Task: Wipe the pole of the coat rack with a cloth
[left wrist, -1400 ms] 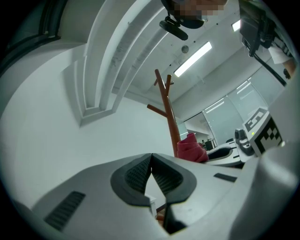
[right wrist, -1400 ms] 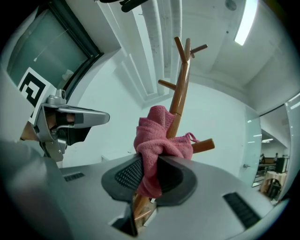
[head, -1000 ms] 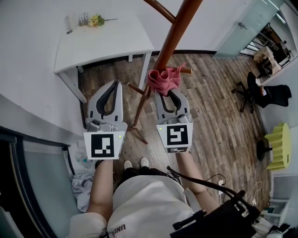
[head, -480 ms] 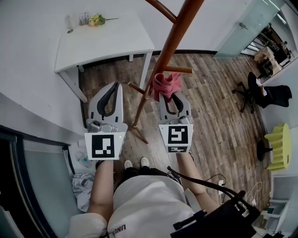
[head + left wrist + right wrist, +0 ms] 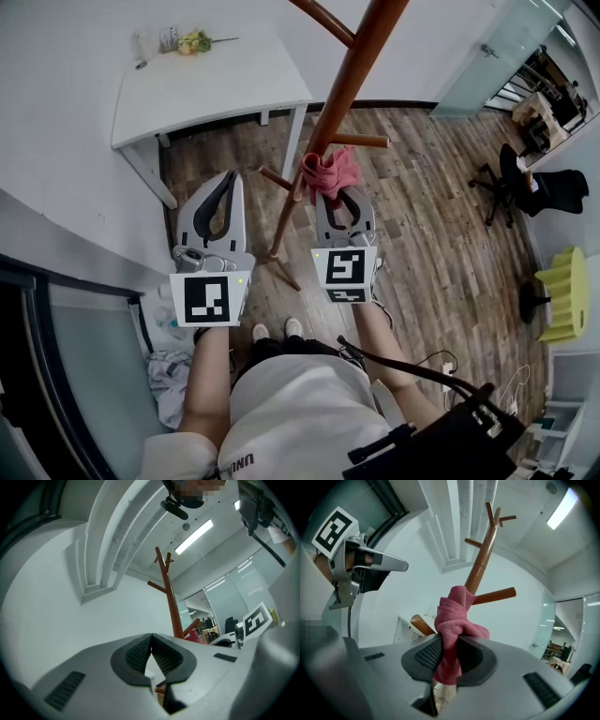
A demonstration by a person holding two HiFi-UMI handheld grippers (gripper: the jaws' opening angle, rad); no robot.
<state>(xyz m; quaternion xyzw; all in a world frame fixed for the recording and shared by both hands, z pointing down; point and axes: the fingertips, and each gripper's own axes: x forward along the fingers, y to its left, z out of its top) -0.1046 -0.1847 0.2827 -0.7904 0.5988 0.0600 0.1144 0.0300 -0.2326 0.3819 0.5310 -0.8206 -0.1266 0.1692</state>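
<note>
The brown wooden pole of the coat rack (image 5: 352,70) rises through the middle of the head view, with short pegs (image 5: 361,141) sticking out. A pink cloth (image 5: 328,171) is bunched against the pole's lower part, just under a peg. My right gripper (image 5: 336,193) is shut on the cloth (image 5: 452,620), whose folds press on the pole (image 5: 480,566). My left gripper (image 5: 231,175) hangs to the left of the pole, shut and holding nothing (image 5: 151,637). The pole (image 5: 169,597) shows beyond its jaws.
A white table (image 5: 206,80) stands behind the rack with small items and a flower (image 5: 192,40) at its far corner. The rack's splayed legs (image 5: 279,267) rest on the wood floor. A black office chair (image 5: 525,183) and a yellow stool (image 5: 562,295) stand at the right.
My right gripper has slid the pink cloth down and leftward along the pole, from beside the peg to below it. The left gripper has barely moved.
</note>
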